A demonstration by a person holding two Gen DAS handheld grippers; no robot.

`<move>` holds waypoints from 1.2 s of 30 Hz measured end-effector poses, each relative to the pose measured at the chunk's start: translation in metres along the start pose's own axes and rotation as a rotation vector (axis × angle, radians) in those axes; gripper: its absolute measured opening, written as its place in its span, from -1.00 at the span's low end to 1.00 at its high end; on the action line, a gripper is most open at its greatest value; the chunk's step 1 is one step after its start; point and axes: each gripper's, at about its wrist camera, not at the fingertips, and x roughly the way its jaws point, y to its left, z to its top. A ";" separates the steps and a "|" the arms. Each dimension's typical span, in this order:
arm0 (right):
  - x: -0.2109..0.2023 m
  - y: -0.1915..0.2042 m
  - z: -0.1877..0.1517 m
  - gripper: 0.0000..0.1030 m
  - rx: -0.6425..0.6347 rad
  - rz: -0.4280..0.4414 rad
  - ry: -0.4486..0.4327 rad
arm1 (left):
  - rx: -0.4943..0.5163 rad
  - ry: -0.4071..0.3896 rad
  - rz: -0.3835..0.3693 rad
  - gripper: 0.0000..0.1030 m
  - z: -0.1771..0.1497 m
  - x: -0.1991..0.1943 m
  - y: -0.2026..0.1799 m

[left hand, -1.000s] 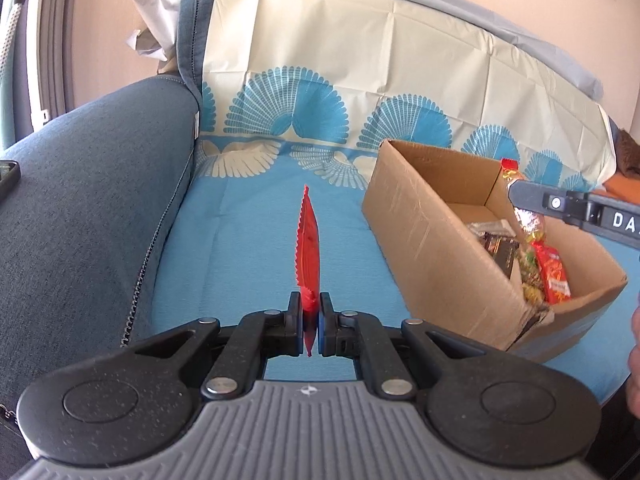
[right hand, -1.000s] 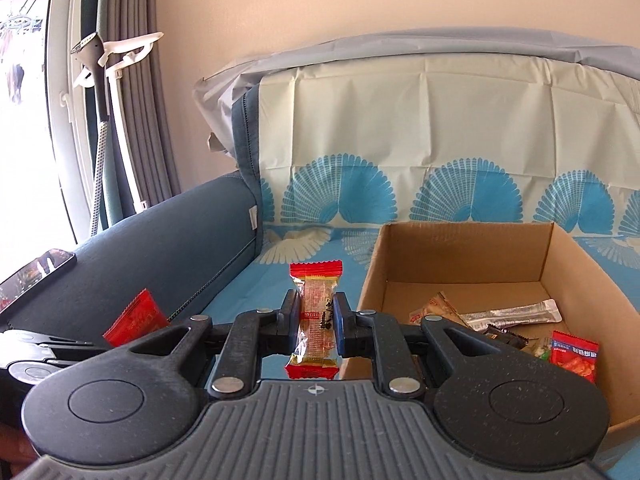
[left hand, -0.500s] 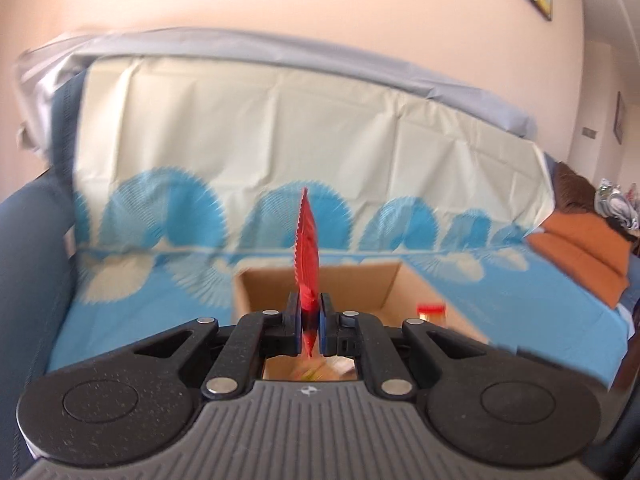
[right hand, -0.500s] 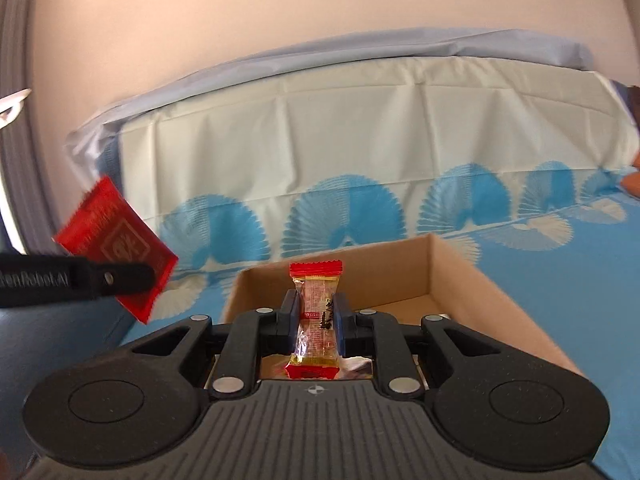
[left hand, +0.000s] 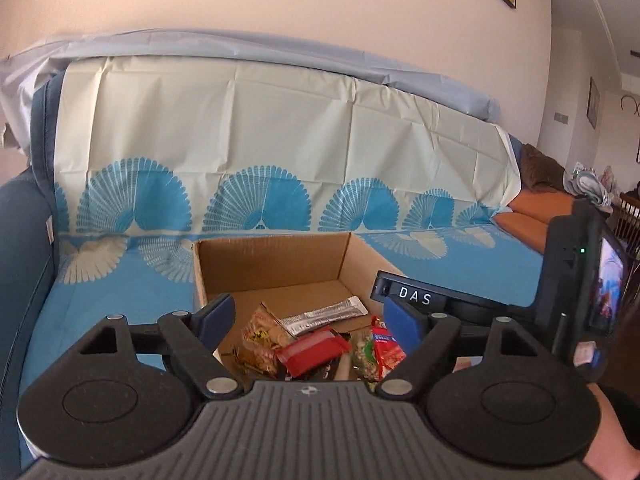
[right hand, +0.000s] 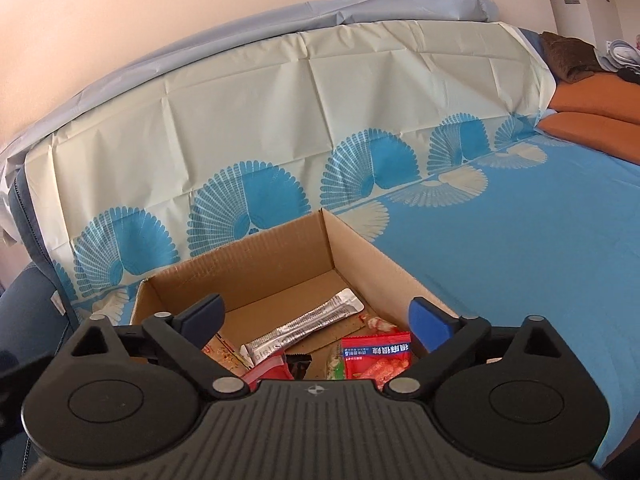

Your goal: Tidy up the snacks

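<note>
- The left wrist view is looking forward and somewhat downward along its own fingers (left hand: pixel 218 314), sitting close over the near edge of the cardboard box (left hand: pixel 276 256) at lower centre, facing the sofa backrest (left hand: pixel 240 120) and wall.
- The right wrist view is looking the same general way, rolled so the backrest is slanting up toward the upper right, hanging just as near the box (right hand: pixel 248 256).
- Both views are sharing the box interior, the silver snack bar (left hand: pixel 326 314) (right hand: pixel 304 326) inside and the fan-patterned cover (left hand: pixel 256 200) (right hand: pixel 248 196).
- The right gripper (left hand: pixel 416 296) is showing at the right edge of the left view.
</note>
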 end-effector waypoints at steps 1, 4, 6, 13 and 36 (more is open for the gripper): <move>0.000 0.000 -0.002 0.98 -0.005 0.008 0.009 | -0.012 -0.011 0.013 0.66 -0.004 -0.008 0.002; -0.006 0.000 -0.009 0.98 -0.023 0.002 0.029 | -0.042 -0.023 0.052 0.66 -0.009 -0.026 0.006; -0.013 -0.002 -0.010 0.99 -0.030 -0.002 0.025 | -0.072 -0.015 0.052 0.66 -0.011 -0.036 0.006; -0.060 -0.023 0.006 0.99 -0.124 0.091 0.005 | -0.197 0.149 -0.045 0.97 -0.044 -0.041 -0.001; -0.136 -0.059 -0.044 0.99 -0.215 0.154 -0.023 | -0.140 0.205 0.243 0.99 -0.056 -0.053 -0.033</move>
